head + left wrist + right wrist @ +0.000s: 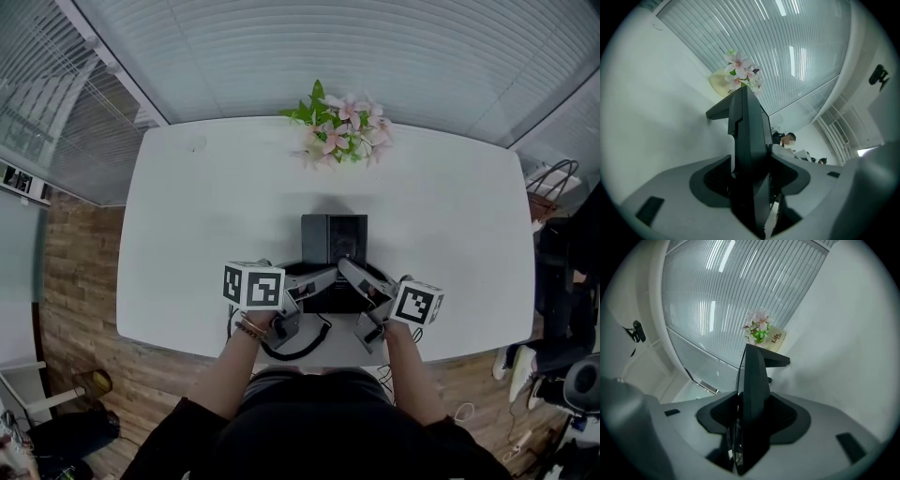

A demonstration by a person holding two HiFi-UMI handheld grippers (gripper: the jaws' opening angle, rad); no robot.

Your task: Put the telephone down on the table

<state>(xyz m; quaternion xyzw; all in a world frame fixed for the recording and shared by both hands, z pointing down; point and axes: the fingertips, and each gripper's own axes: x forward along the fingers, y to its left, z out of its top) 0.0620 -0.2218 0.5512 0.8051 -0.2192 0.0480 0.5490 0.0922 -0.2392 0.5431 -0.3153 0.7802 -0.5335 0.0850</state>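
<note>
Phone [334,246] is low at the near edge of the table [187,234], contact unclear; left claw [322,278] and right claw [353,274] each clamp one side, likely keeping it level for set-down.
</note>
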